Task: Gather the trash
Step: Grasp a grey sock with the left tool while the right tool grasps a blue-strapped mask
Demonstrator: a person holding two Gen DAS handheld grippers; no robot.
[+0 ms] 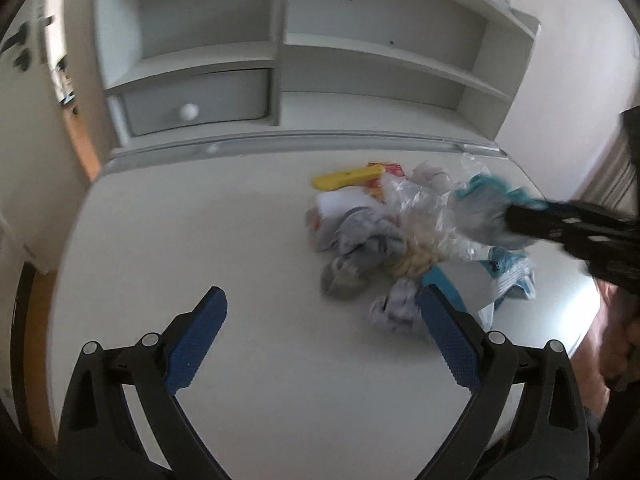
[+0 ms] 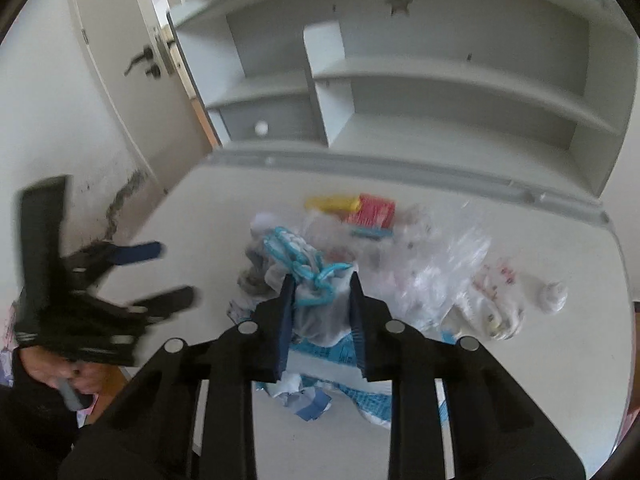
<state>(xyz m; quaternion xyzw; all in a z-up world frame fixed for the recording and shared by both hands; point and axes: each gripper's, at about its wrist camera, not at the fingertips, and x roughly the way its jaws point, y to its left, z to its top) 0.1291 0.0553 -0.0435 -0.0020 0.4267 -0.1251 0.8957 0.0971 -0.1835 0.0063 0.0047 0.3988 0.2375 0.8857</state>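
A heap of trash lies on the white table [image 1: 192,224]: a yellow wrapper [image 1: 344,178], a red packet [image 1: 386,168], clear plastic film [image 1: 432,208], grey crumpled pieces [image 1: 352,248] and a blue-and-white packet [image 1: 508,276]. My left gripper [image 1: 322,292] hovers open just left of the heap's near edge, nothing between its blue pads. My right gripper [image 2: 321,280] is shut on a whitish bag with a teal chain pattern [image 2: 304,256] at the top of the heap. In the left wrist view the right gripper [image 1: 510,216] reaches in from the right onto that teal bag [image 1: 488,190].
A grey shelf unit [image 1: 360,52] with a small drawer [image 1: 188,112] stands along the table's far edge. A white crumpled wad [image 2: 554,296] lies apart at the right. A door [image 2: 120,60] is at the left. A hand [image 2: 48,364] holds the left gripper [image 2: 174,270].
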